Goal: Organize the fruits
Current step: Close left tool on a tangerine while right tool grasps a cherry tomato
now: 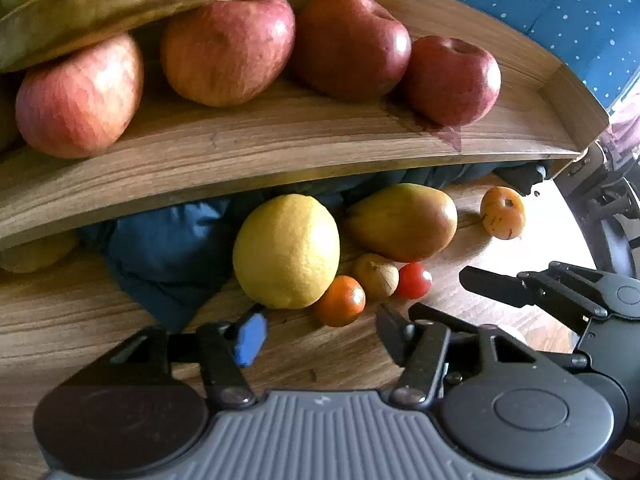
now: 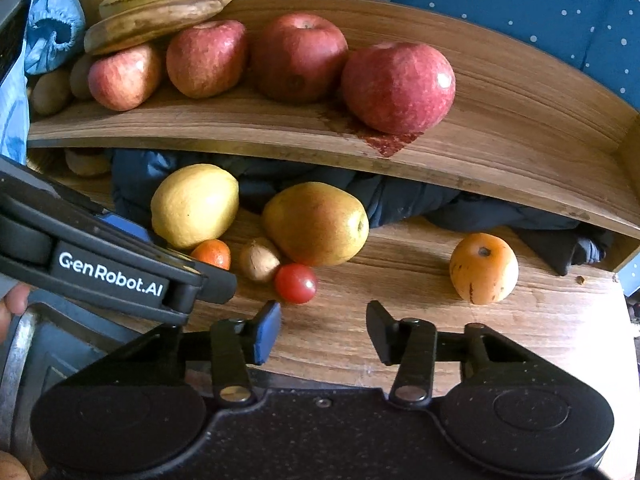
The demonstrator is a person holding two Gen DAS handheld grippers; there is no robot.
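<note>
Two tiers of fruit on a wooden shelf unit point(image 2: 500, 92). On the upper shelf, four red apples in a row: the leftmost apple point(image 2: 124, 78) tucked under a bunch of bananas point(image 2: 160, 12), the second apple point(image 2: 206, 58) touching the third apple point(image 2: 300, 58), and the rightmost apple point(image 2: 398, 86) largest in the right wrist view, sitting by a reddish stain point(image 2: 384, 142). Below, on the wooden tabletop point(image 2: 400, 280), a cluster in front of a dark blue cloth point(image 1: 168, 252): lemon point(image 1: 286, 250) at left, pear point(image 1: 402, 222) to its right, and just before them a small orange fruit point(image 1: 340, 301), a brown nut point(image 1: 376, 275) and a cherry tomato point(image 1: 414, 280), packed close together. Well apart to the right, a lone yellow-orange fruit point(image 2: 484, 268). Left gripper point(image 1: 320, 332) low over the tabletop, jaws spread wide and empty, small orange fruit just ahead between the fingers. Right gripper point(image 2: 324, 330) likewise spread and empty, cherry tomato just beyond its left finger. Left gripper's body crossing the lower left of the right wrist view.
</note>
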